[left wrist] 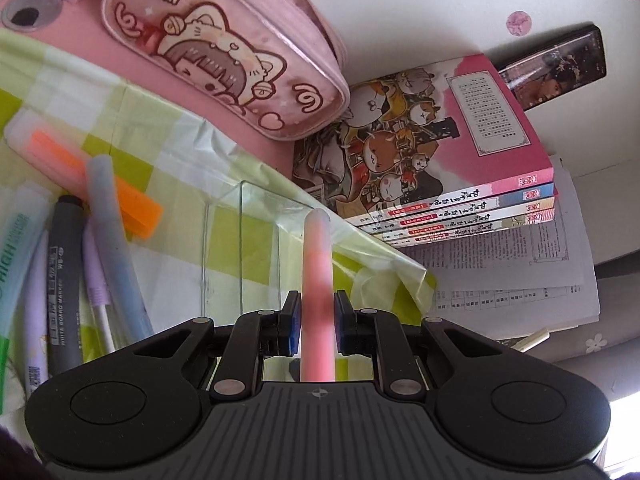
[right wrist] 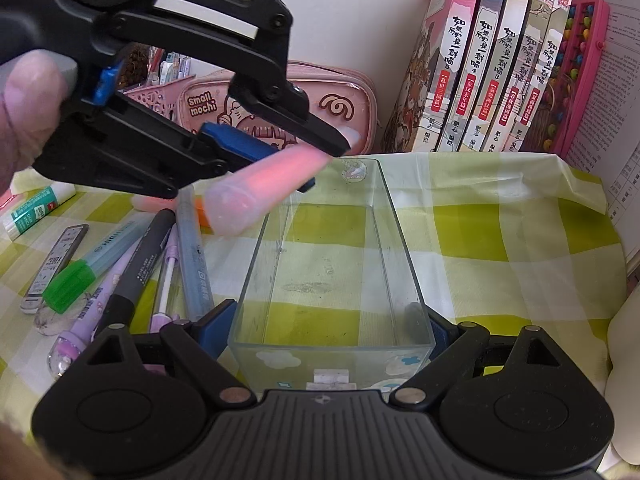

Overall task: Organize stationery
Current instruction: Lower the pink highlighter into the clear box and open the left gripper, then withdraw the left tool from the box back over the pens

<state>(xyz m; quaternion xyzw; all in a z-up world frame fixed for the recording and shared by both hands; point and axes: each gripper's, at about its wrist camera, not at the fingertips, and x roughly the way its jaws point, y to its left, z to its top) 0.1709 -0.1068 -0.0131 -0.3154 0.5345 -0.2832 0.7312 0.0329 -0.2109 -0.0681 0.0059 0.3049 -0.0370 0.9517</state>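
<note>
**Pink highlighter in transit to clear tray**

Item: pink highlighter [left wrist: 317, 276], frosted plastic barrel, clamped mid-length between the pads of the left tool [left wrist: 316, 322]; one end stood forward of the pads, the other ran back toward the tool's body. In the right wrist view it hung tilted above the far left corner of the clear plastic tray [right wrist: 404, 264], not yet inside.

Tray: rectangular, transparent, apparently empty, standing on a green-checked cloth [right wrist: 500, 236] over the table. The right tool [right wrist: 330, 328] was closed across the near end, a blue pad against each outer wall, steadying it.

Handling, by judgement: the highlighter looked light and rigid, with a smooth round barrel likely to roll or slip, so the mid-barrel hold suited it. The tray looked light, thin-walled and prone to skidding; a hold by the side walls seemed best.

Remaining stock: loose pens and markers [right wrist: 132, 264] lay beside the tray's left wall, among them a green-capped highlighter [right wrist: 74, 284] and a glue stick [right wrist: 36, 210].

View differences: only the right wrist view showed the whole tray, the grip on it, and the highlighter's position over its corner. Only the left wrist view showed the pads pressing the barrel, and the "Small mochi" pencil case [left wrist: 224, 48] from above beside the stacked books [left wrist: 440, 148].
</note>
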